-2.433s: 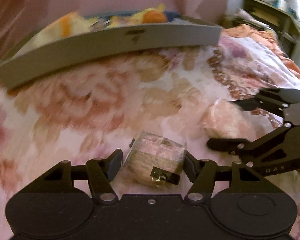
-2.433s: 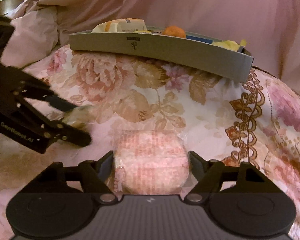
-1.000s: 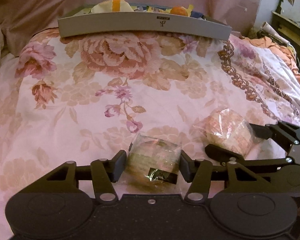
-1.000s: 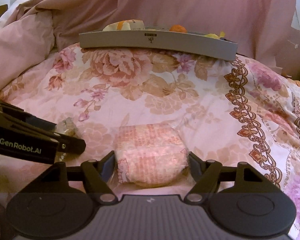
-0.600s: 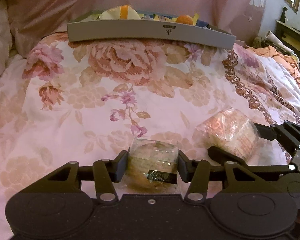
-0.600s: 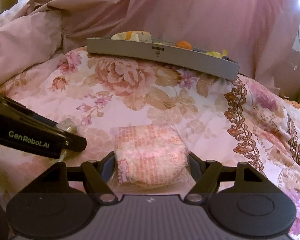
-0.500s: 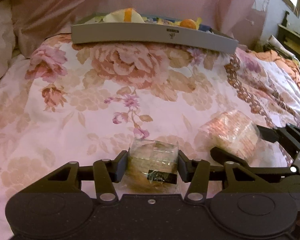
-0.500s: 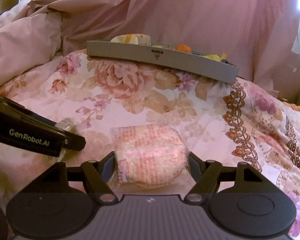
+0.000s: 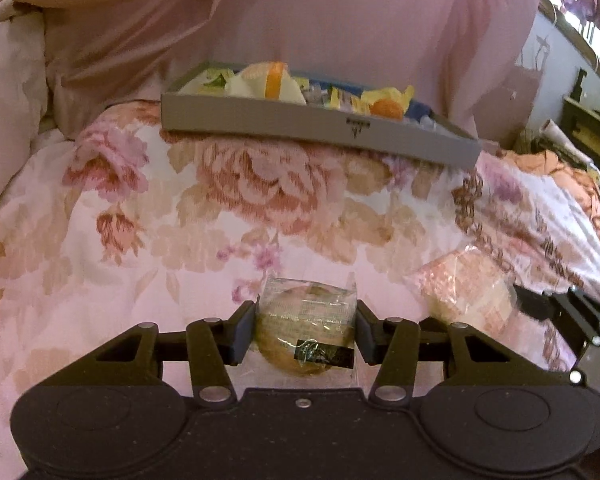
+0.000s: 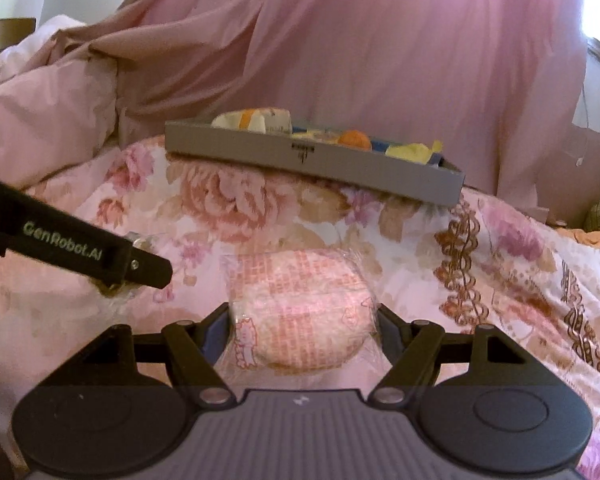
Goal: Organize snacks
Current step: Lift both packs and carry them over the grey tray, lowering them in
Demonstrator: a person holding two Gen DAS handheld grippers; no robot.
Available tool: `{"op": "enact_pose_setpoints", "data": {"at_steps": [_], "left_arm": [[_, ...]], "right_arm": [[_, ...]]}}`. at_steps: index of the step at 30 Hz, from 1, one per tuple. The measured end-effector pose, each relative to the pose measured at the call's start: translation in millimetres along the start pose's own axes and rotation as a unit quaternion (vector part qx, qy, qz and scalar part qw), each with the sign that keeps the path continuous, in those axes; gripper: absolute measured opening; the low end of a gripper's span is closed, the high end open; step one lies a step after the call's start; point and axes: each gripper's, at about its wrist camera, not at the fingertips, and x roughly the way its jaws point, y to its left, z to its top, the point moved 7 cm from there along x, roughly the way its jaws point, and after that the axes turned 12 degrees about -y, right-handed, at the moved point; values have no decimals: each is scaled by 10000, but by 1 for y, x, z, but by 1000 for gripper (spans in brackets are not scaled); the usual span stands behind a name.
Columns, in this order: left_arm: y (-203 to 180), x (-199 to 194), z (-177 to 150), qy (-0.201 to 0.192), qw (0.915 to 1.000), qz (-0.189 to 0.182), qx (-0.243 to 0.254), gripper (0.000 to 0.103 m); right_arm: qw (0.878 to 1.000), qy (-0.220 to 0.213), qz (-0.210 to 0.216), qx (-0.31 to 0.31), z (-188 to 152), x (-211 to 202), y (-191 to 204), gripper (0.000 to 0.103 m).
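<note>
Brown bun in clear wrap (image 9: 306, 332) pinched in left gripper (image 9: 306, 334), above floral bedspread (image 9: 140, 240). Pink-printed wrapped cake (image 10: 300, 316) clamped in right gripper (image 10: 302, 334) just beside it. Grey tray (image 9: 300, 128) farther back on the bed holds what look like other snacks, blurry.

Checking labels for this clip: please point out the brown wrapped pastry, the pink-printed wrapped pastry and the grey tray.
brown wrapped pastry (image 9: 306, 326), left wrist view, middle of wrapper
pink-printed wrapped pastry (image 10: 302, 306), right wrist view, middle of wrapper
grey tray (image 10: 260, 152), right wrist view, front wall
</note>
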Motion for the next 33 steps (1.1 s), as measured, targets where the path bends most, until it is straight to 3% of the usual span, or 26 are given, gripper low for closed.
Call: {"op": "enact_pose_setpoints", "data": {"at_steps": [20,33], "left_arm": [[-25,27,100,-764,9967,-27,260,53],[-37,81,167,-985,9947,-215,210,53]], "right_arm": [[9966,-788,-149,164,54,22,-32,77],[9895,-1245,-438,595,93,68,-78,77]]}}
